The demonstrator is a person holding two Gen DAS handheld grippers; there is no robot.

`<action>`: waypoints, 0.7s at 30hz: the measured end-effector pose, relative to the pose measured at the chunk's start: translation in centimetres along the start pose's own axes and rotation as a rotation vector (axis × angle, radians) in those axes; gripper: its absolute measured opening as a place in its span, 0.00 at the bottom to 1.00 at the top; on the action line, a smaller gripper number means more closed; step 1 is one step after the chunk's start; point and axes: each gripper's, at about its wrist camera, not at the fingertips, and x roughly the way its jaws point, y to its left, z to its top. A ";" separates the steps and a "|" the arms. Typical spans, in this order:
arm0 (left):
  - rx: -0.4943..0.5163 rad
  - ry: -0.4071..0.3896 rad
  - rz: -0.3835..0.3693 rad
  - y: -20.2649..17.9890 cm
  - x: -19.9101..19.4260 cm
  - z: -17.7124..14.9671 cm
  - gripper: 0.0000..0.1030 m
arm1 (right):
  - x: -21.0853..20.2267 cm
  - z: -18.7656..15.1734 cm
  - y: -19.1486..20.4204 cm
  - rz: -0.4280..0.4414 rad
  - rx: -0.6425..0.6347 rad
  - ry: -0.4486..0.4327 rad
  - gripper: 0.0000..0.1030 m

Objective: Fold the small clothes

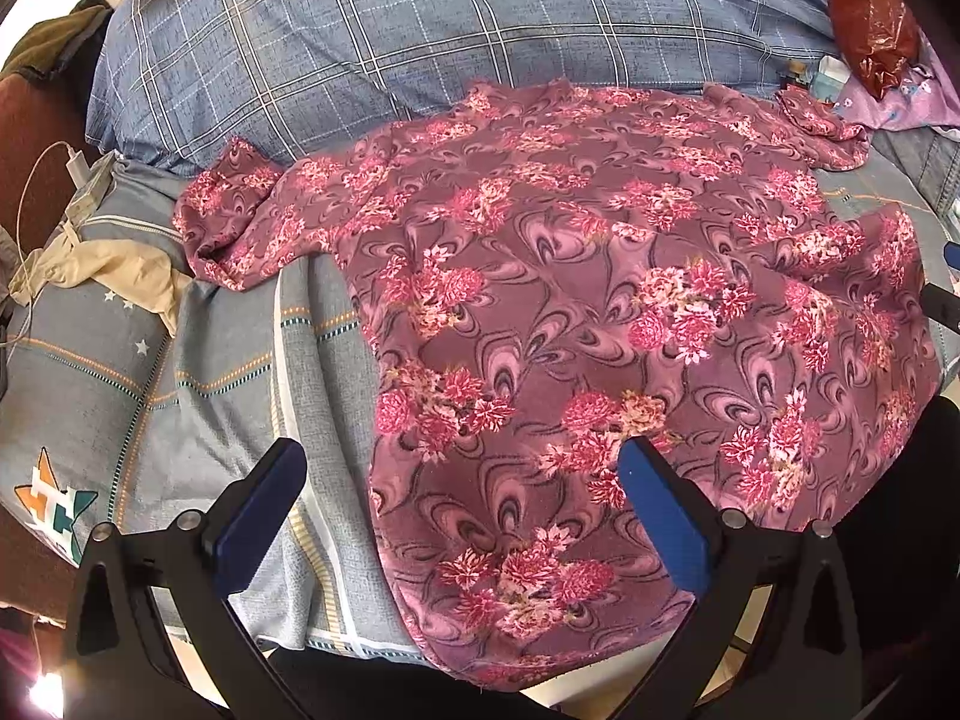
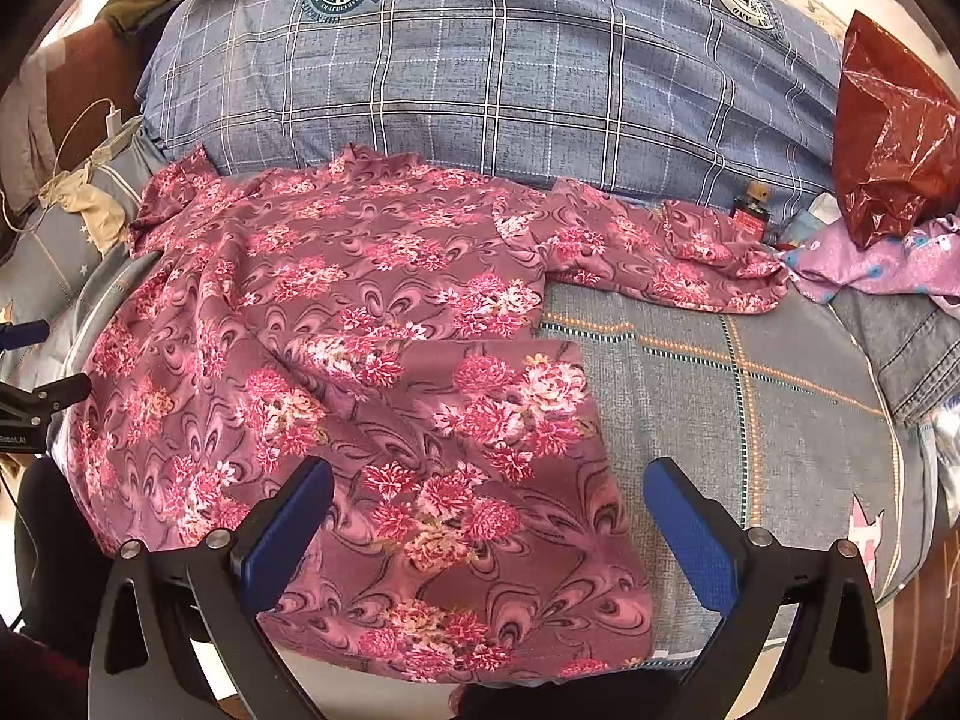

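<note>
Garment under inspection: a mauve floral-print long-sleeved top [image 1: 600, 312] lies spread flat on a grey checked bedsheet [image 1: 198, 384], its collar end touching a blue plaid quilt [image 2: 492, 78]. The left gripper [image 1: 462, 504] hovers above the lower hem, its jaws wide apart and empty. The right gripper [image 2: 489, 516] hovers likewise, jaws apart, holding nothing. Only the right wrist view shows one sleeve fully, stretched toward a small red-labelled bottle [image 2: 751, 208] and a red plastic bag [image 2: 888, 138]. Only the left wrist view shows the other sleeve, near a crumpled cream cloth [image 1: 114, 270]. The hem's near edge is cut off behind both grippers.
</note>
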 end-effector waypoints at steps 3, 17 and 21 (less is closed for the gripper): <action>-0.004 0.003 -0.003 0.0 0.2 0.1 1.00 | 0.2 0.0 0.1 0.002 0.002 0.004 1.00; -0.257 0.085 -0.035 8.5 2.8 1.2 1.00 | 2.3 1.0 -8.9 0.148 0.322 0.000 0.99; -0.329 0.154 -0.066 9.6 5.1 1.1 1.00 | 4.8 3.2 -10.1 0.252 0.383 -0.001 0.97</action>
